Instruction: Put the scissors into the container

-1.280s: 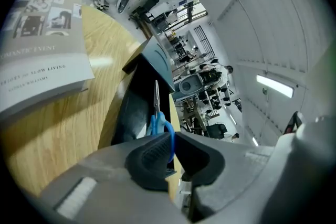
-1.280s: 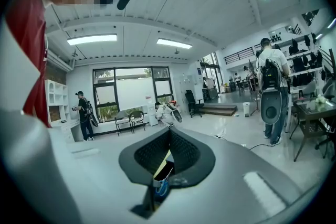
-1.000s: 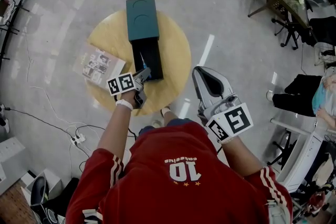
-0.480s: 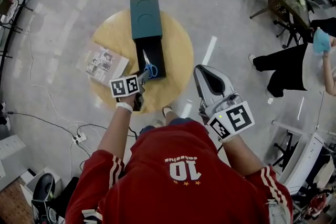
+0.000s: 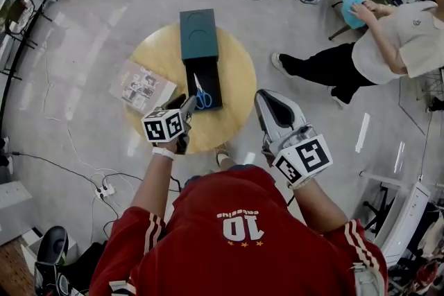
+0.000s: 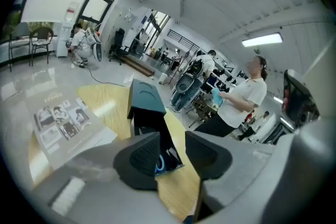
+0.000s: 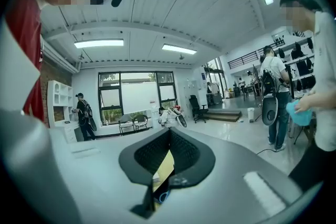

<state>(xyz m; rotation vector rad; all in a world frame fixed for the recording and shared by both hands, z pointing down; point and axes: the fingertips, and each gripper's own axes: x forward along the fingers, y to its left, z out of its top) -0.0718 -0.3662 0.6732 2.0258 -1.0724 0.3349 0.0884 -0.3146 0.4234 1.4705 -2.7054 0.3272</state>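
Blue-handled scissors (image 5: 201,96) lie inside the black container (image 5: 205,80) on the round wooden table (image 5: 232,73); the container's teal lid (image 5: 198,34) sits at its far end. My left gripper (image 5: 184,107) hovers just short of the container's near end, open and holding nothing. In the left gripper view the scissors' blue handle (image 6: 160,164) shows in the container (image 6: 152,126) beyond my left gripper (image 6: 171,153). My right gripper (image 5: 267,99) hangs off the table's right side, shut with nothing in it; its tips meet in the right gripper view (image 7: 168,134).
A magazine (image 5: 142,86) overhangs the table's left edge. A person (image 5: 388,45) in a white top and black trousers stands on the floor to the right of the table. Cables (image 5: 76,166) run across the floor on the left.
My left gripper let go of the scissors, which now lie in the container, and drew back toward me. A person walked in at the right.
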